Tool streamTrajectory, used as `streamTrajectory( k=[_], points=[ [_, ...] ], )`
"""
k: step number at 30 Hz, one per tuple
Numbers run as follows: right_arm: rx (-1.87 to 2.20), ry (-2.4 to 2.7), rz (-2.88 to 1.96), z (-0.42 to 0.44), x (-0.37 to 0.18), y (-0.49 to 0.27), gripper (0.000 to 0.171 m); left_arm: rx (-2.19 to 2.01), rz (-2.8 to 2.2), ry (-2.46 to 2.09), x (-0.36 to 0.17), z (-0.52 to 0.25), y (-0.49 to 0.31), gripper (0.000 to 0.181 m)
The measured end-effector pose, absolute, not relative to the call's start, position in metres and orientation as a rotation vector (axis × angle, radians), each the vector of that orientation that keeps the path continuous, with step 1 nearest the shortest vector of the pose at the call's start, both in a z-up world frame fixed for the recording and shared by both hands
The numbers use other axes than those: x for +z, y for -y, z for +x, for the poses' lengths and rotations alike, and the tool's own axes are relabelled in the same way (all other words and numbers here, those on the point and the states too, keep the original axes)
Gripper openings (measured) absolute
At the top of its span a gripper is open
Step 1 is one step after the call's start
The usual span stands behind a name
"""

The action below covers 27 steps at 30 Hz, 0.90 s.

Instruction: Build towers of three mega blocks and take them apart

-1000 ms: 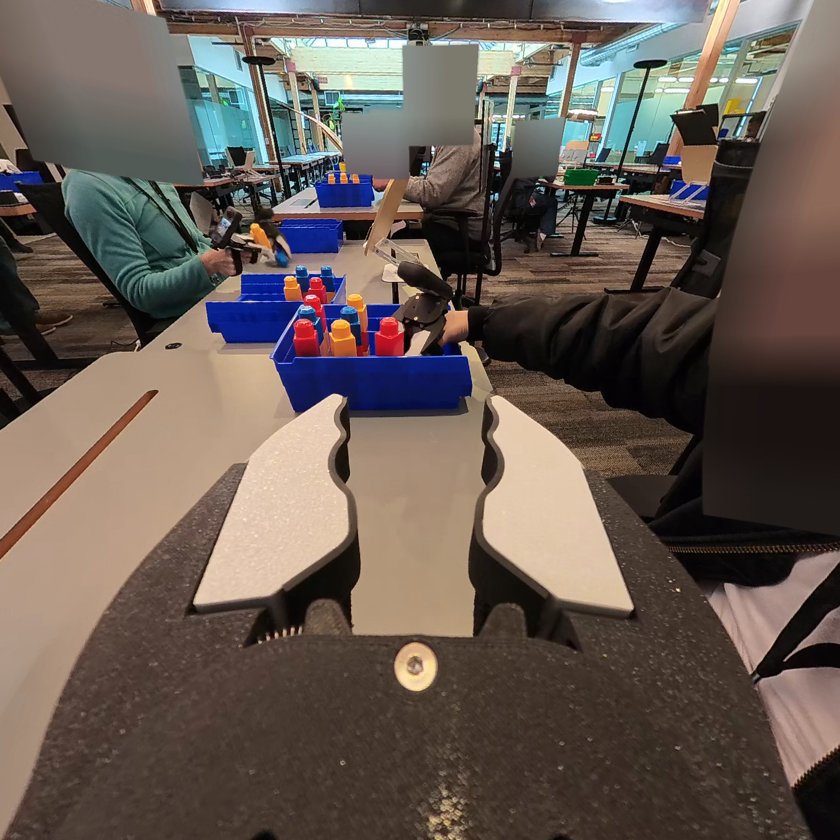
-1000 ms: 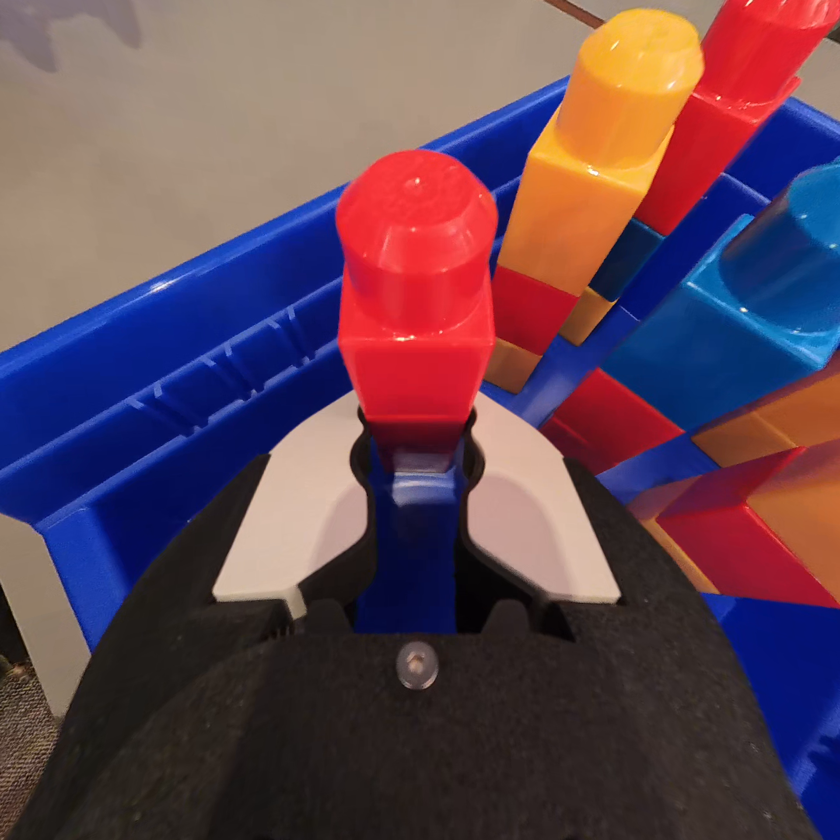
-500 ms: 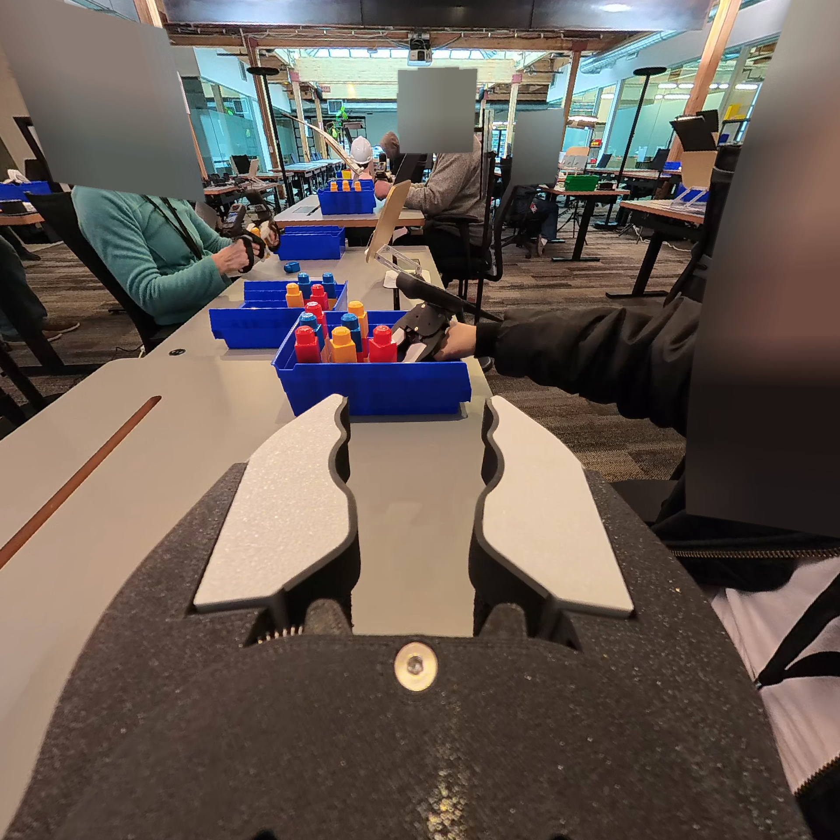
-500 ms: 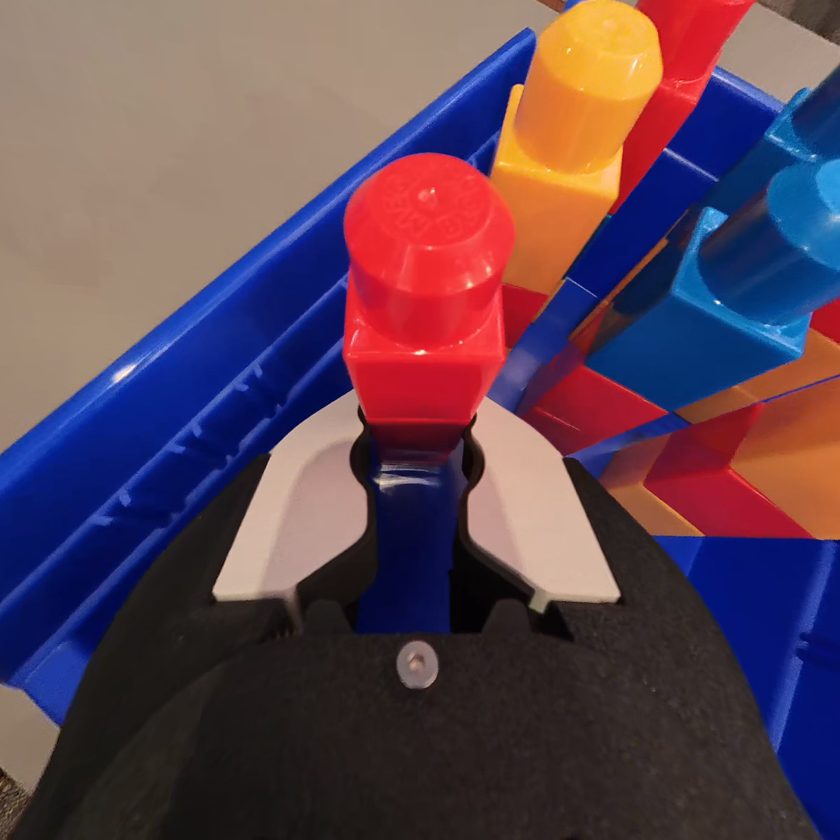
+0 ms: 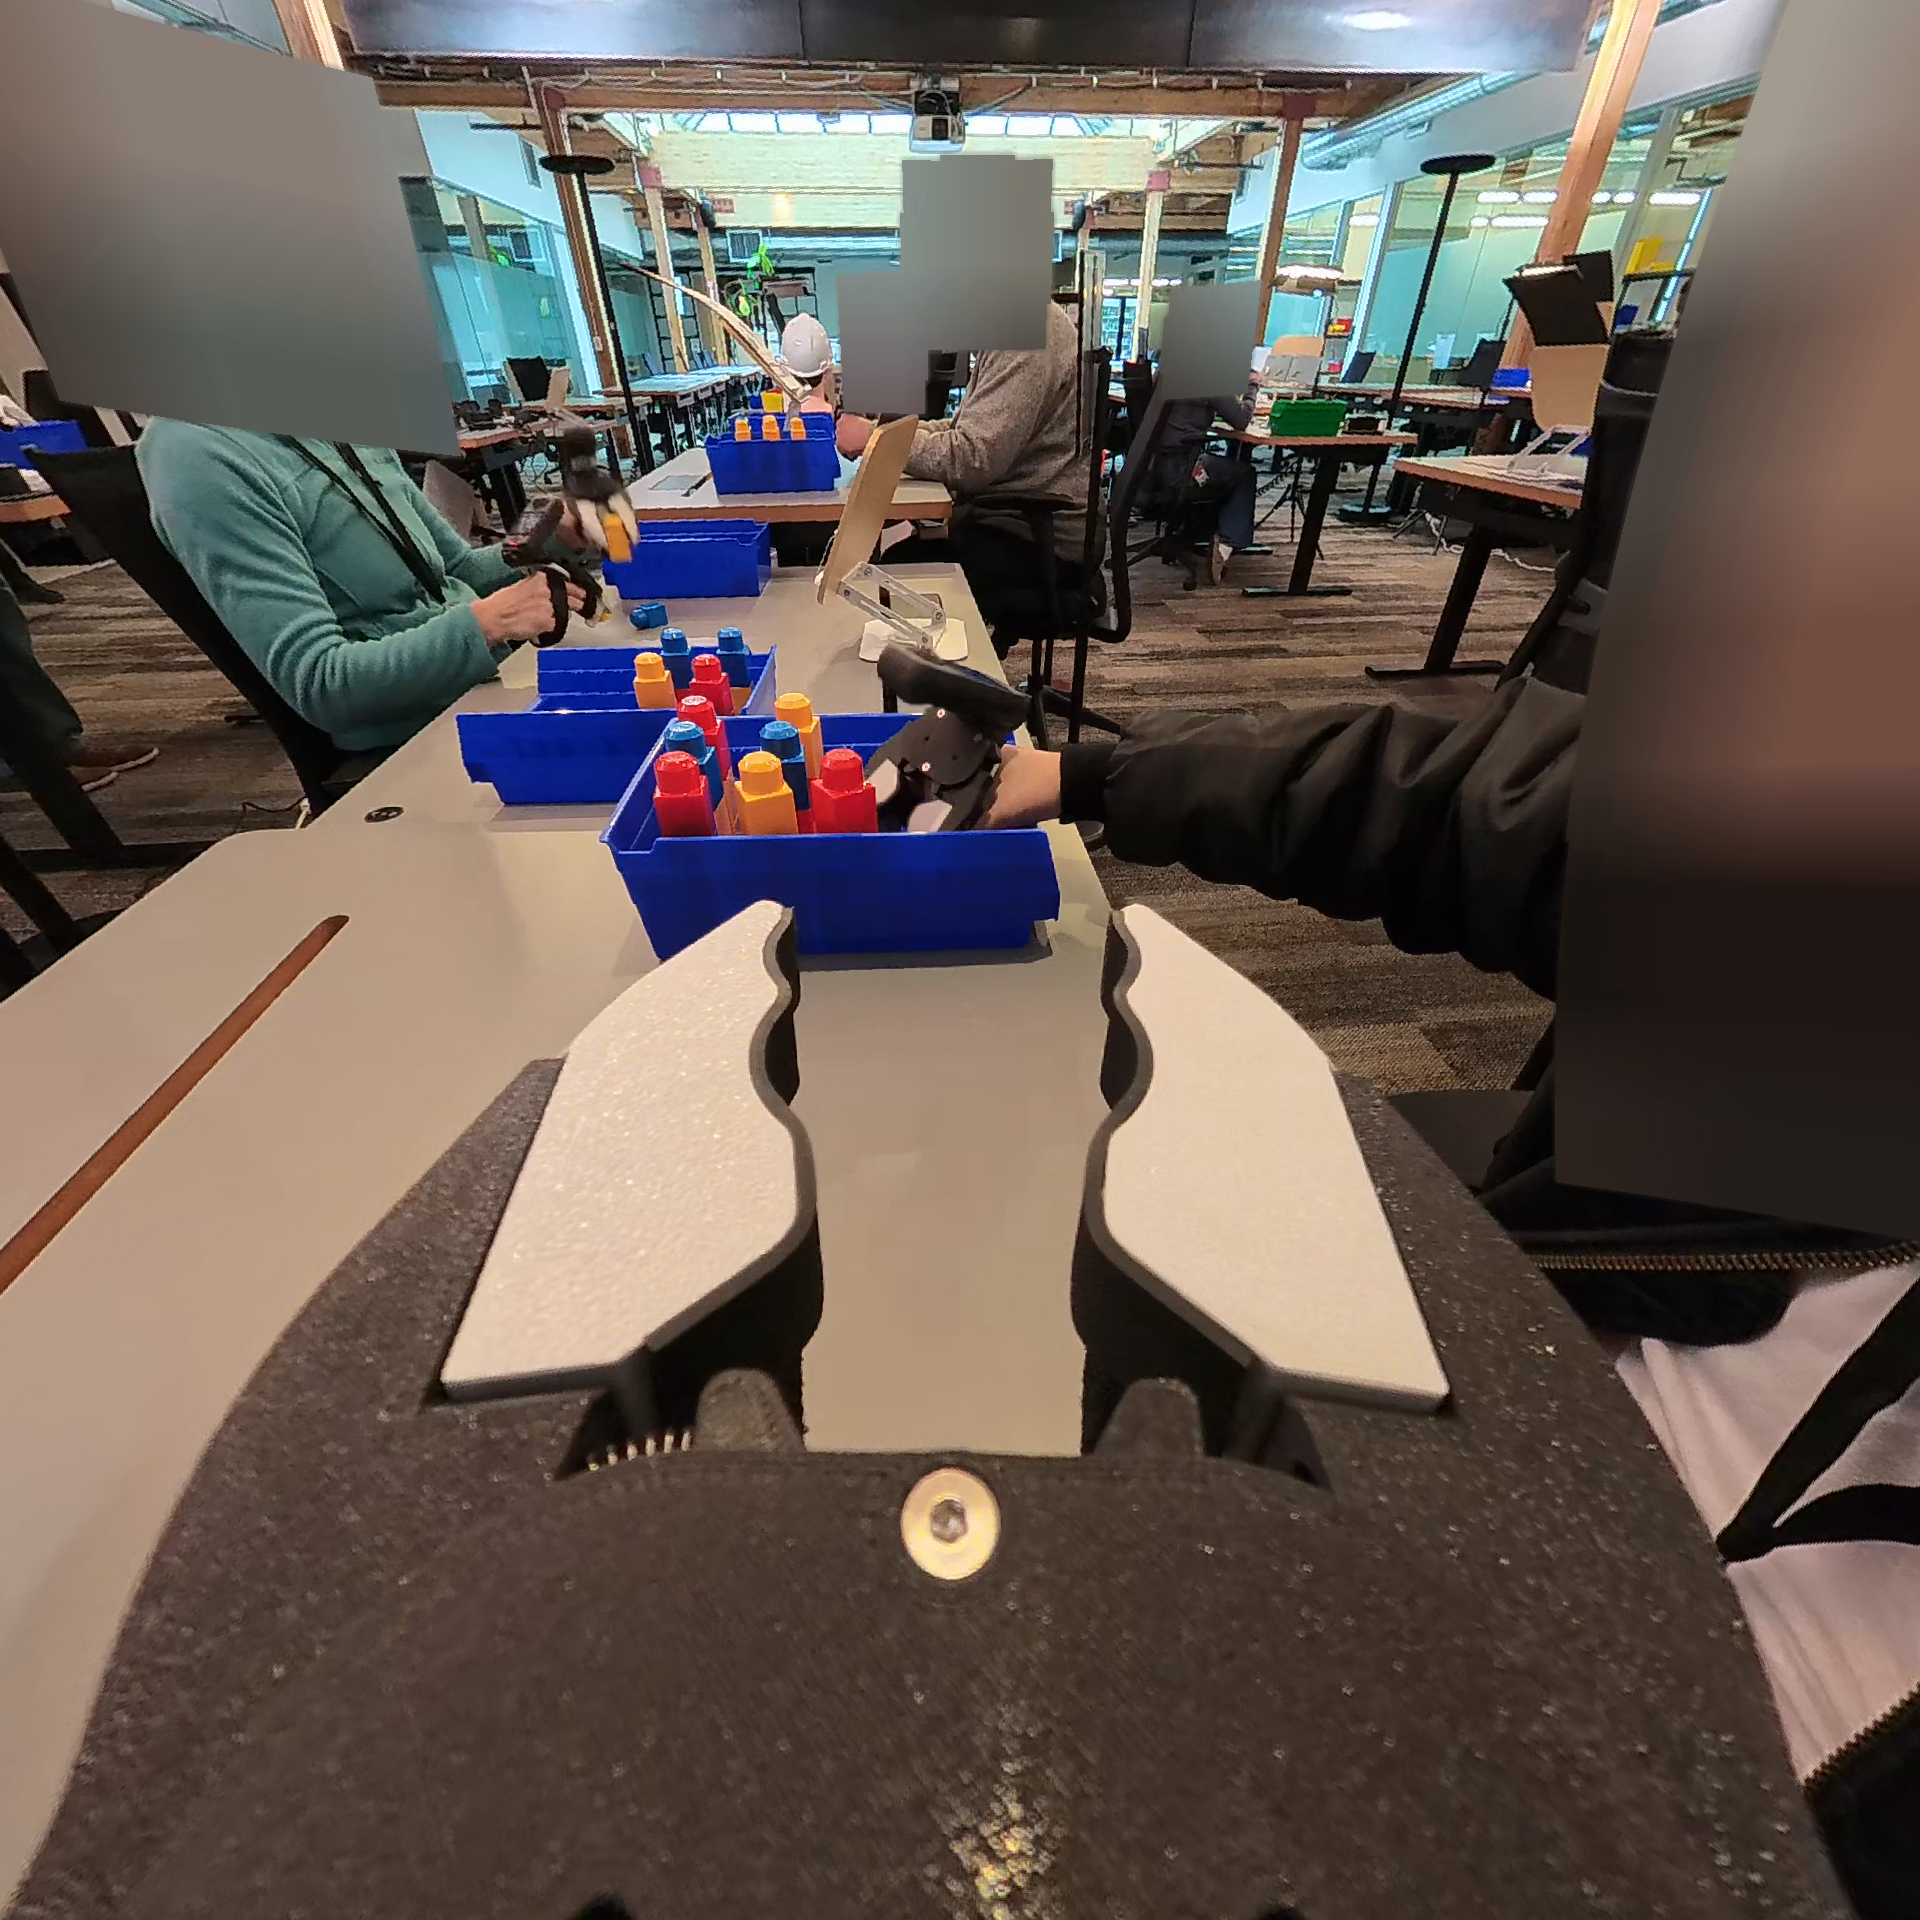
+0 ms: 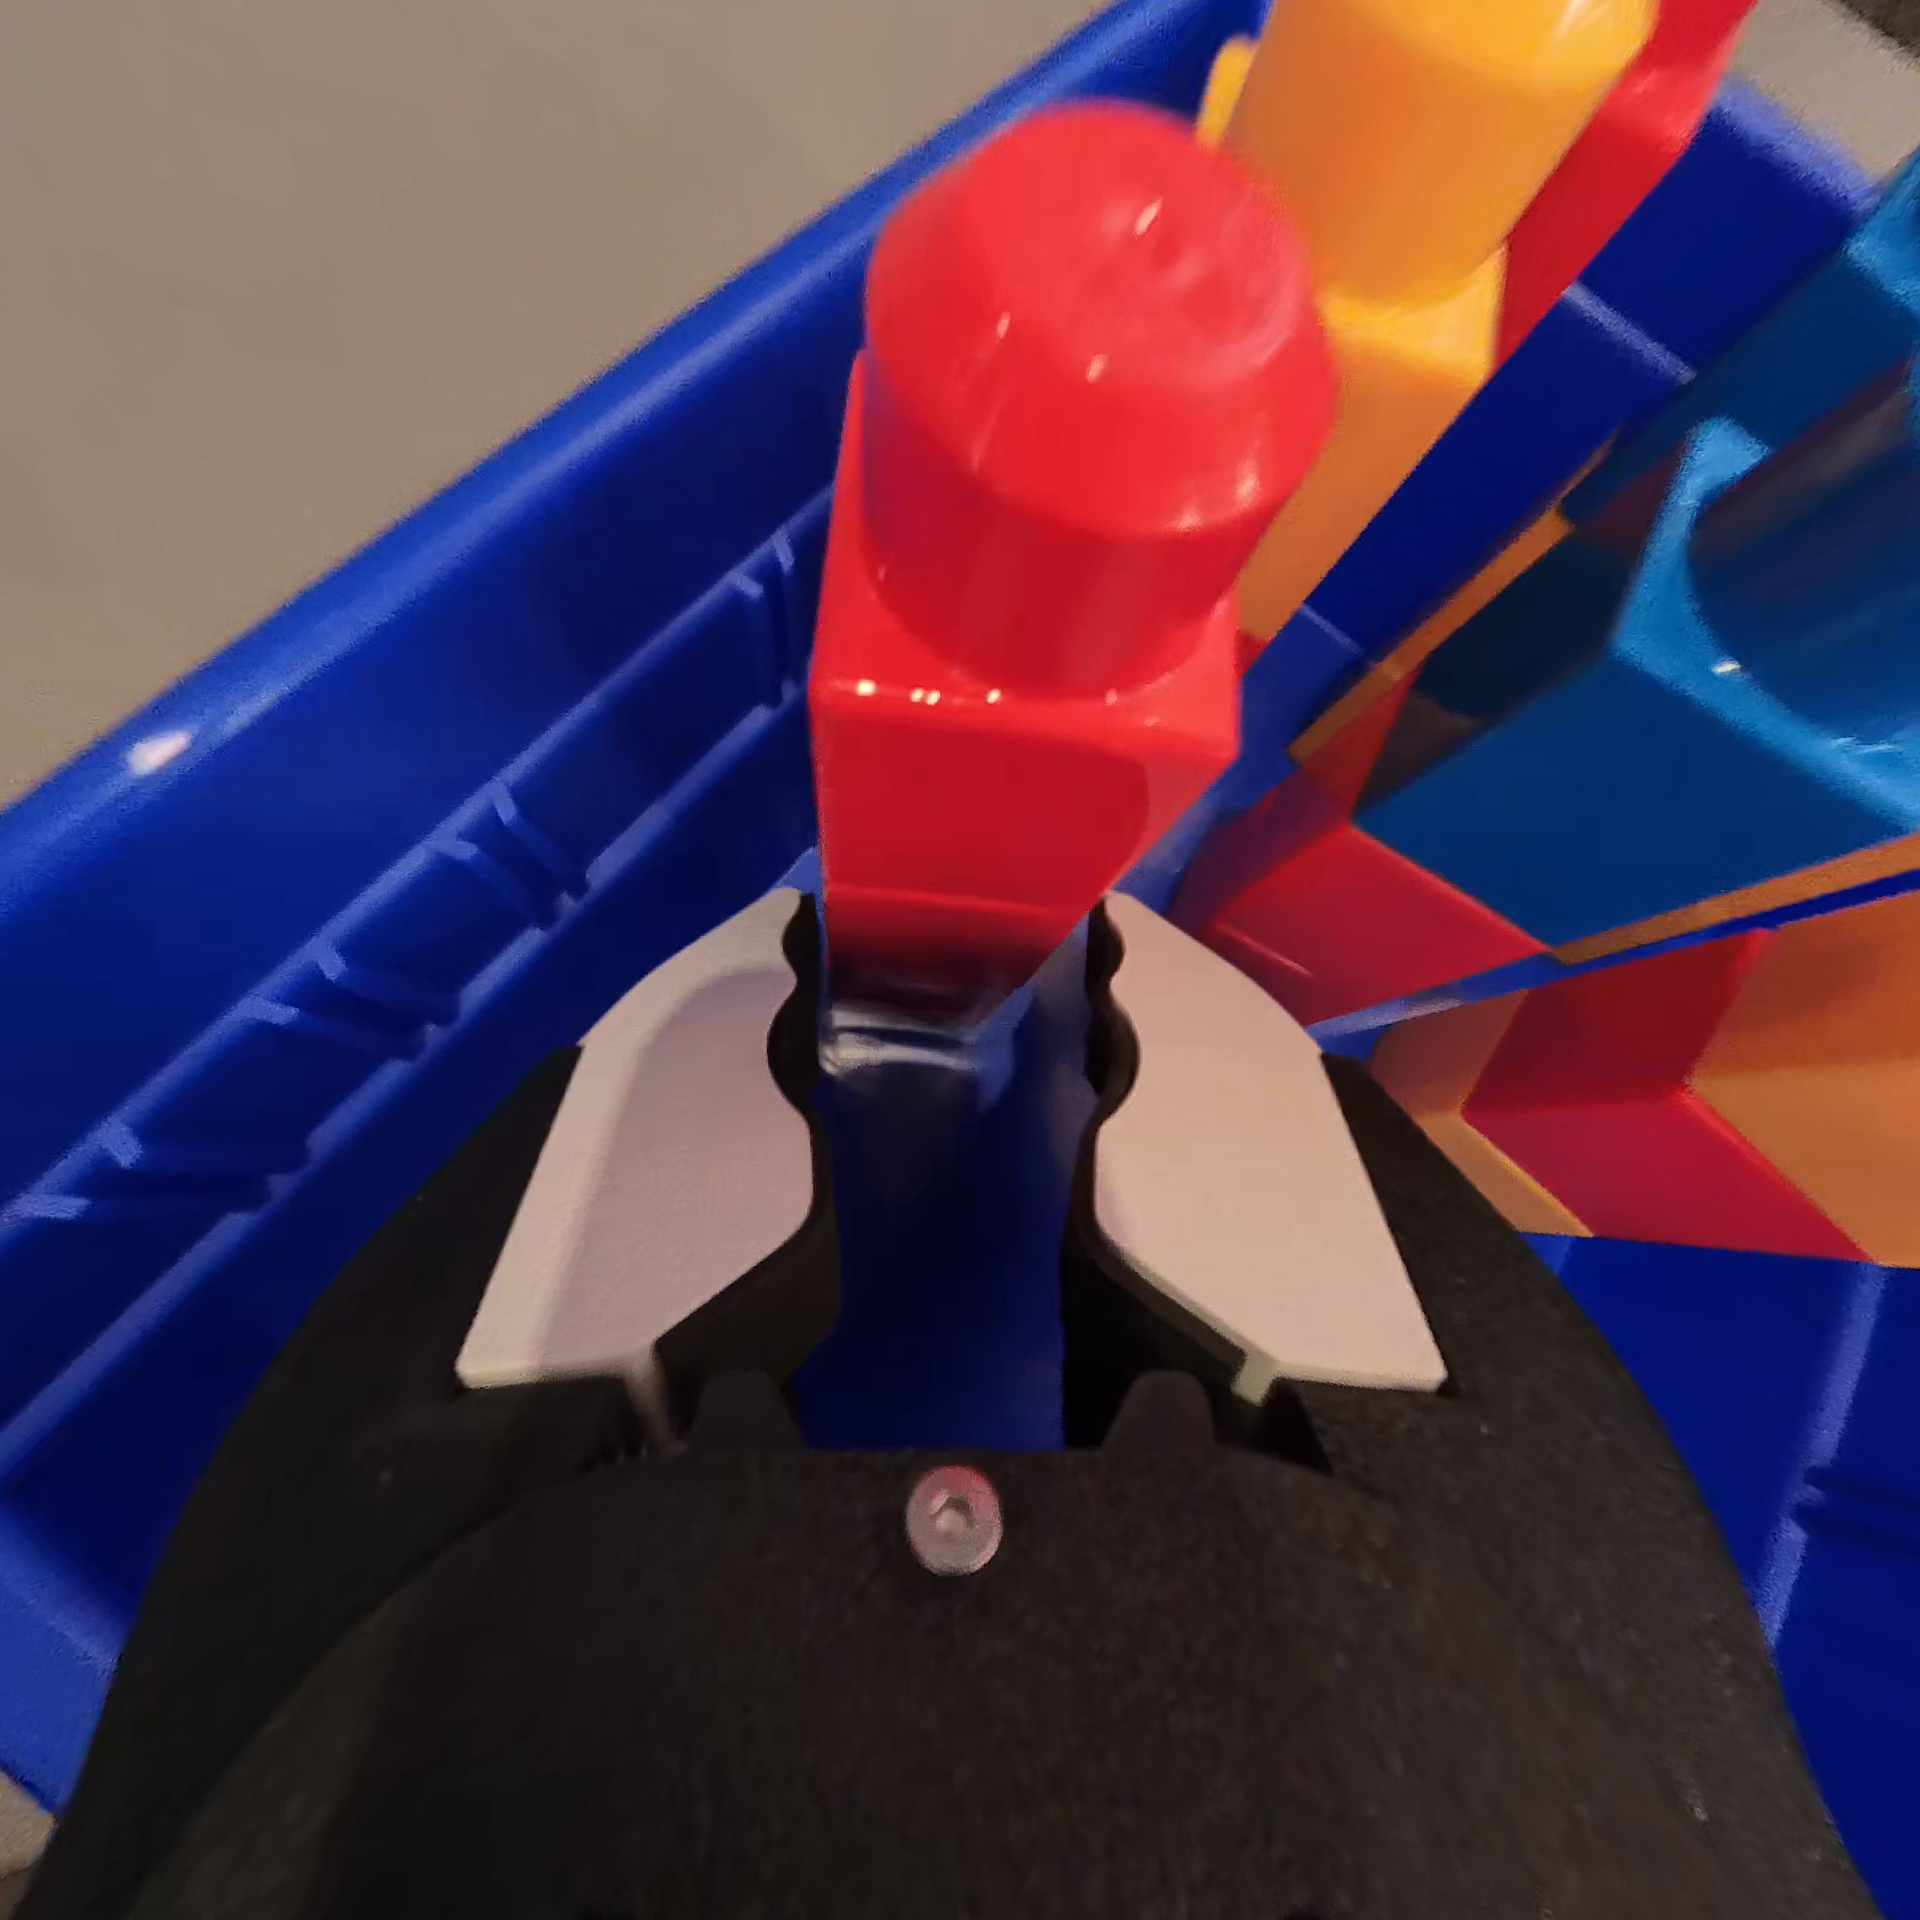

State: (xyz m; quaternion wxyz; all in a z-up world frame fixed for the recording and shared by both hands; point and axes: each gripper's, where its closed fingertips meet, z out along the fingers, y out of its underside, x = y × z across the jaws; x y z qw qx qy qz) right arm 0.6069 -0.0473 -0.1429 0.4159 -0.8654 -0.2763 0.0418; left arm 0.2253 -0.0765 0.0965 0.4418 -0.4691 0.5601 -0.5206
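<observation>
1. Left gripper (image 5: 951, 925): jaws apart, nothing between them, held over the bare grey table (image 5: 312, 1039). It played no part in the work at hand.

2. Bin (image 5: 831, 894): blue and open-topped, at 12 o'clock from the left gripper and well apart from it. It was stocked with upright block stacks.

3. Red block (image 6: 1029, 623): this was the task's thing, standing in the bin near its wall. In the right wrist view it lay at 12 o'clock from the jaws. Its long axis ran 6 to 12, stud uppermost, in line with the fingers. A blue piece showed beneath its base, so it probably topped a stack.

4. Orange tower (image 6: 1392, 260): at 1 o'clock, just beside the red block. Contact could not be told through the blur.

5. Blue block (image 6: 1714, 675): at 2 to 3 o'clock, further in.

6. Right gripper (image 6: 948, 914): far the nearer of the two. Its jaws bracketed the red block's base, one finger on each side. Whether they pressed or merely flanked it could not be told.

Judgement: any coming move would turn on that shared axis — travel straight along 6–12 should clear the orange tower, while drift toward 1 o'clock would risk knocking it.
</observation>
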Motion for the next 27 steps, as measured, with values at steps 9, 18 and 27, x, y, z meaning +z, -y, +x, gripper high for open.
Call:
streamTrajectory(
  k=[9,18,27],
  points=[
    [0.035,0.722,-2.163,0.618,-0.111,0.061,0.058,-1.293,-1.151,-1.396,0.1,0.224,0.081,0.057],
    [-0.096,0.826,-2.257,0.622,-0.039,0.107,0.061,-1.26,-1.157,-1.372,0.11,0.205,0.095,0.064],
    [0.017,0.871,-1.996,0.517,0.069,0.115,0.062,-0.88,-1.463,-0.955,0.1,0.054,0.071,0.062]
  ],
)
